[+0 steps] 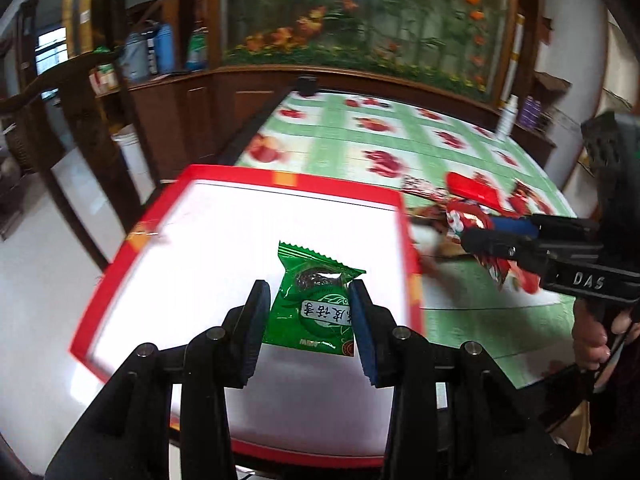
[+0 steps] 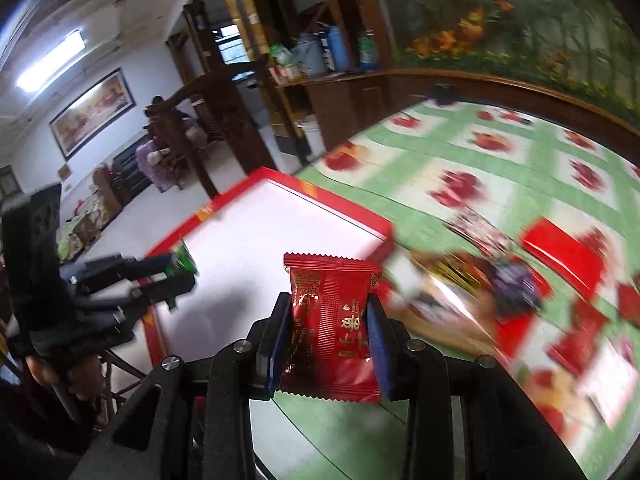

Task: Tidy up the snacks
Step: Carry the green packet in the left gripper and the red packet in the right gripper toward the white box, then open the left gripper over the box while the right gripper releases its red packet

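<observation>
1. Broadly spread beneath everything: worktop [image 1: 452, 160] under a green-and-white checked cloth with red fruit prints. Flat and smooth, so glossy wrappers likely to slide on it rather than stay put.

2. Next in size: red-rimmed tray [image 1: 248, 220] with a white floor, lying at the worktop's near-left part. Shallow rim, rigid by the look of it. Presumably the place for sorted snacks; floor appears bare apart from what hangs over it.

3. Smaller: loose heap of snack packets [image 2: 480, 280] on the cloth just right of the tray, red, purple and brown among them, blurred. Light, crinkly, probably slippery against one another.

4. Left hand-held gripper [image 1: 310, 308]: closed on the green packet [image 1: 312, 300], pads pressing its two side edges, packet over the tray floor. Whether touching the floor or held just above, cannot tell.

5. Right hand-held gripper [image 2: 330, 332]: clamped on the red packet [image 2: 332, 320] by its sides, carried over the worktop just beside the tray's right rim.

6. Handling judgement for both packets: very light, film soft and slick, a round firm sweet inside. Best held across the filled middle, as now; crimped ends apt to fold and slip. Gentle squeeze enough, contents possibly crushable.
</observation>
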`<state>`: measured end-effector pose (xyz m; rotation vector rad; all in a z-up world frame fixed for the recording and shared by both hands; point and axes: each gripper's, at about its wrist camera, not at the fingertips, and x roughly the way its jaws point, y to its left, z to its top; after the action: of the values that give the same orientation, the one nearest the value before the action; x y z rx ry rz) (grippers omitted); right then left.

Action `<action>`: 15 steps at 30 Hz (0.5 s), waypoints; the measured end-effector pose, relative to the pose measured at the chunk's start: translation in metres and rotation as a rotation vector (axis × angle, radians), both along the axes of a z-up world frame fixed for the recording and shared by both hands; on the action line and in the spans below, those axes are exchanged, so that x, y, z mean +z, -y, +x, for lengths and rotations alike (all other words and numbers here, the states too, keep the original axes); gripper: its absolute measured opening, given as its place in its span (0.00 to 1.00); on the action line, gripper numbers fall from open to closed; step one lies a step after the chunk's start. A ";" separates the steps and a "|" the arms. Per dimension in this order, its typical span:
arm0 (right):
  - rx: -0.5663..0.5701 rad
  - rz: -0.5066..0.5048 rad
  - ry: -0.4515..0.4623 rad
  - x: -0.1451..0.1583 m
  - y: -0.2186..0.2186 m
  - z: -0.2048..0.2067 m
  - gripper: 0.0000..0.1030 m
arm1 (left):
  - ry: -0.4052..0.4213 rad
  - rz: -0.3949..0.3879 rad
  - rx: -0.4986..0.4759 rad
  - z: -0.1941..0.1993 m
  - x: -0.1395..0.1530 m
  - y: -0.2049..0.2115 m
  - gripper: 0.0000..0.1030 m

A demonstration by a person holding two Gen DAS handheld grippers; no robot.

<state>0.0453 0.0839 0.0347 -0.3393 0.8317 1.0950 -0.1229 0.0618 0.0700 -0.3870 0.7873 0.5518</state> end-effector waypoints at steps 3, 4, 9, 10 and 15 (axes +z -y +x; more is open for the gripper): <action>0.030 0.021 -0.022 0.002 -0.031 -0.007 0.35 | -0.011 0.012 0.024 0.004 -0.014 -0.027 0.37; 0.037 0.027 -0.029 0.003 -0.039 -0.009 0.35 | -0.015 0.016 0.034 0.008 -0.018 -0.032 0.37; 0.058 0.053 -0.035 0.004 -0.071 -0.015 0.35 | -0.023 0.045 0.066 0.022 -0.036 -0.062 0.37; 0.060 0.055 -0.038 0.003 -0.077 -0.016 0.35 | -0.019 0.050 0.061 0.017 -0.044 -0.079 0.37; 0.053 0.048 -0.050 -0.002 -0.088 -0.016 0.37 | -0.029 0.087 0.100 0.033 -0.057 -0.103 0.37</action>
<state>0.0288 0.1720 0.0323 -0.2959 0.8429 1.1750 -0.0900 0.1648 0.0129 -0.3398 0.7719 0.6846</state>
